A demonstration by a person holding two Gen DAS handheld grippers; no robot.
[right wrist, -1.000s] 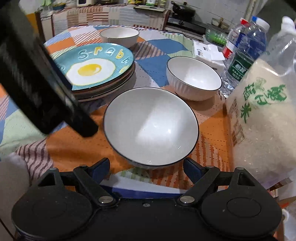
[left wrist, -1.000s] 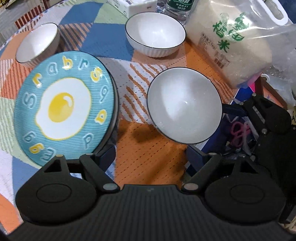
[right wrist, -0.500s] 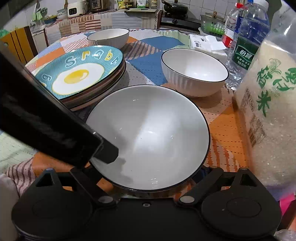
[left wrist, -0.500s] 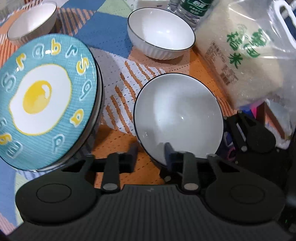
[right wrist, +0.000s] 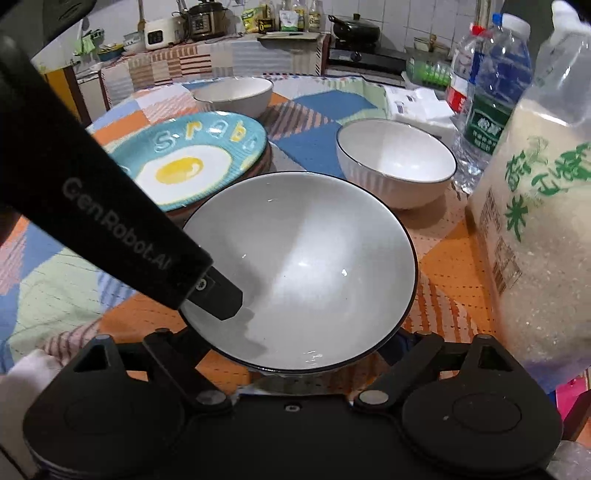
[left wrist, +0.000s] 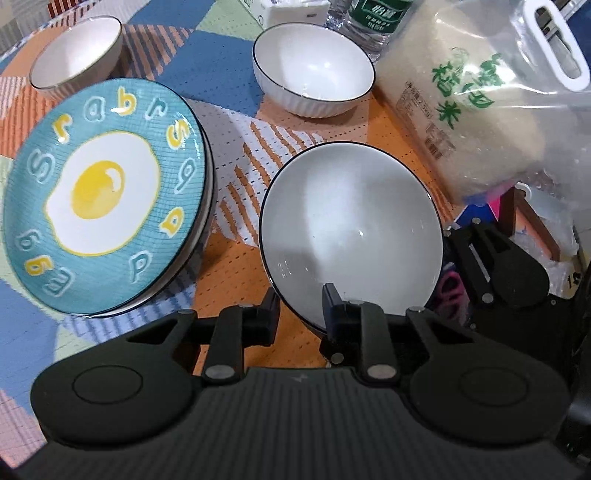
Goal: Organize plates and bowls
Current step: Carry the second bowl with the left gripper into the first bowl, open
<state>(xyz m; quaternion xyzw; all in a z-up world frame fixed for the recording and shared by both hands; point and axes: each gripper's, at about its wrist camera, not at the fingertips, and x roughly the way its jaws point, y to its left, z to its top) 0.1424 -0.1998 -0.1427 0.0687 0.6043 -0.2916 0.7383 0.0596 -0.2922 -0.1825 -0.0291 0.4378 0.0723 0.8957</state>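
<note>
A white bowl with a thin black rim [left wrist: 351,229] [right wrist: 299,266] sits tilted over the orange patch of the cloth. My left gripper [left wrist: 301,310] is shut on its near rim, one finger [left wrist: 332,306] inside and one outside. From the right wrist view that finger [right wrist: 218,295] reaches into the bowl from the left. My right gripper [right wrist: 295,350] stands wide open, its fingers hidden under the bowl. A stack of plates topped by a blue fried-egg plate [left wrist: 107,192] lies left of the bowl. A ribbed white bowl [left wrist: 314,70] and a smaller bowl [left wrist: 74,51] stand farther back.
A large bag of rice [left wrist: 480,110] crowds the right side, close to the held bowl. Water bottles [right wrist: 491,92] and a tissue pack [left wrist: 291,11] stand behind the ribbed bowl. The right gripper's body [left wrist: 498,266] is at the table's cluttered right edge.
My left gripper went from wide open beside the plates to shut on the bowl's rim. The bowl now lies closer to the right wrist camera and covers that gripper's fingers.
</note>
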